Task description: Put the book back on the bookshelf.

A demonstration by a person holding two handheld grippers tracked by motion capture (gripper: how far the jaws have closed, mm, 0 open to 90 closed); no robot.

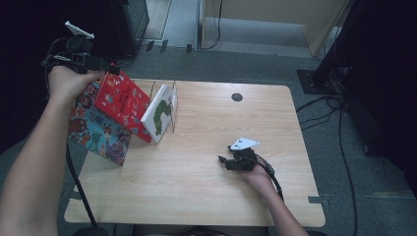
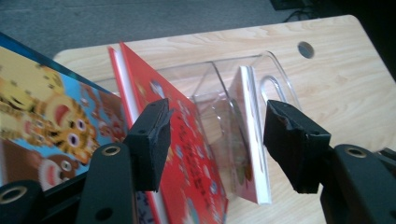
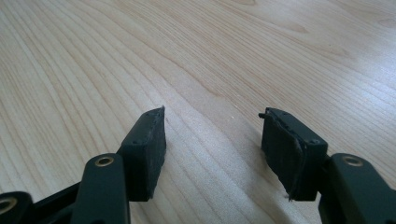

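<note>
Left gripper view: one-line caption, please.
Open left gripper above a red book leaning beside a white book in a clear rack.

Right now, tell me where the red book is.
In the high view the red book leans at the table's left end, between the blue book and the white book in the clear rack.

The red picture-covered book [image 2: 187, 154] stands tilted in the clear plastic rack [image 2: 275, 74], beside a white book [image 2: 252, 140].

The table [image 1: 206, 167] is pale wood-grain laminate, smooth and matt. The book rack [image 2: 275, 70] is clear glossy plastic. The red picture book [image 2: 187, 154] has a shiny printed cover. The left tongs' pads [image 2: 152, 140] look like matt, scuffed black rubber.
</note>
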